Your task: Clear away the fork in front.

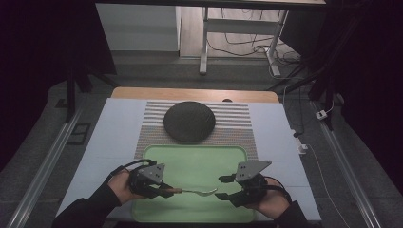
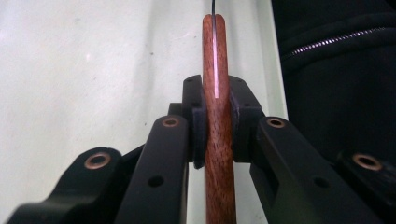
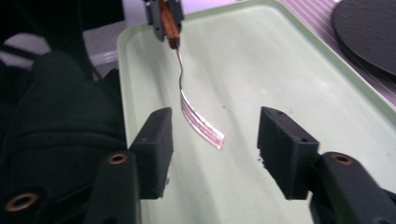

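L gripper (image 1: 164,190): lower left of high view, clamping fork's (image 1: 199,192) wooden handle (image 2: 217,140) btwn both jaws.
R gripper (image 1: 227,187): lower right, gaping wide, jaws flanking fork tines (image 3: 203,125) w/o touching.
Fork: stretching across bottom centre, hovering over green tray (image 1: 190,159).
Tray: sitting at near edge of table, on striped mat (image 1: 237,118).
Black round plate (image 1: 189,121): lying on mat, just beyond tray.
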`<move>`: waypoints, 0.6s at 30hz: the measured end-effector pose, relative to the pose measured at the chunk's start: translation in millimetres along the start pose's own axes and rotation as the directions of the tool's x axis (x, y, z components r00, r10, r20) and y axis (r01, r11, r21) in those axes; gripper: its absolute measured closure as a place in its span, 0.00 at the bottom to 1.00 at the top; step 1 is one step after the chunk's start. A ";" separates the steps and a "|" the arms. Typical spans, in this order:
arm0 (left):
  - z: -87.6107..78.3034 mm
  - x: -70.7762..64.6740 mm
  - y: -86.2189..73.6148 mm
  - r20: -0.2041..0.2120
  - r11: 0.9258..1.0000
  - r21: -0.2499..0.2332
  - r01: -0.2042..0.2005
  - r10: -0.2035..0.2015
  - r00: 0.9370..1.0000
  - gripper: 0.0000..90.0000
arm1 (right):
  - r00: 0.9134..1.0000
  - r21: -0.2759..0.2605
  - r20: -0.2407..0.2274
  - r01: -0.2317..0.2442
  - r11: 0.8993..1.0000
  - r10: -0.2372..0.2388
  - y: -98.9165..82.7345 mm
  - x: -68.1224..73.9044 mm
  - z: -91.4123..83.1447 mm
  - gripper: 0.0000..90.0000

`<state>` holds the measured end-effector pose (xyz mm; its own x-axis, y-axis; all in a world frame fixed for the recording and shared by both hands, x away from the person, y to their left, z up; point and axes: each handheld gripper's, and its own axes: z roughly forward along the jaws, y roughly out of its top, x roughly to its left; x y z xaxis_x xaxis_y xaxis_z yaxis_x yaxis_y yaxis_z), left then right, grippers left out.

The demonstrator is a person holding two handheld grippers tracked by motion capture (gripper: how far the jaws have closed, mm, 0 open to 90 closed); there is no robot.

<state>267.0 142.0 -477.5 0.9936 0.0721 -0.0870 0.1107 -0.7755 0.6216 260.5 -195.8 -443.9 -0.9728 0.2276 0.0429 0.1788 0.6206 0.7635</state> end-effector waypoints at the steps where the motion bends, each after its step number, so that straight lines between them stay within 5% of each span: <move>1: -1.3 -0.4 -1.0 -0.010 1.000 0.001 0.013 -0.013 1.000 0.88 | 1.000 -0.007 0.009 -0.014 1.000 0.014 -1.0 -0.1 0.1 0.47; 5: -4.0 -4.8 -4.9 -0.052 0.997 0.003 0.080 -0.080 0.995 0.88 | 0.996 -0.013 0.068 -0.049 0.999 0.050 -2.6 1.6 -1.3 0.39; 10: -6.0 -11.9 -5.6 -0.104 0.987 0.003 0.162 -0.161 0.982 0.88 | 0.986 -0.035 0.129 -0.105 0.994 0.108 -5.7 2.9 -6.5 0.31; 14: -10.9 -16.1 -9.2 -0.138 0.969 -0.035 0.246 -0.249 0.959 0.88 | 0.975 -0.048 0.174 -0.134 0.990 0.140 -9.6 5.7 -12.5 0.26; 18: -15.5 -20.1 -15.1 -0.172 0.938 -0.082 0.336 -0.346 0.923 0.88 | 0.966 -0.049 0.213 -0.142 0.989 0.150 -14.0 9.9 -17.7 0.22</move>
<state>245.8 161.9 -473.1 0.8823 0.4423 -0.1612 0.4397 -0.6518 0.6179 245.8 -215.5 -442.8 -0.8813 0.4722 0.0186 0.3082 0.5445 0.7801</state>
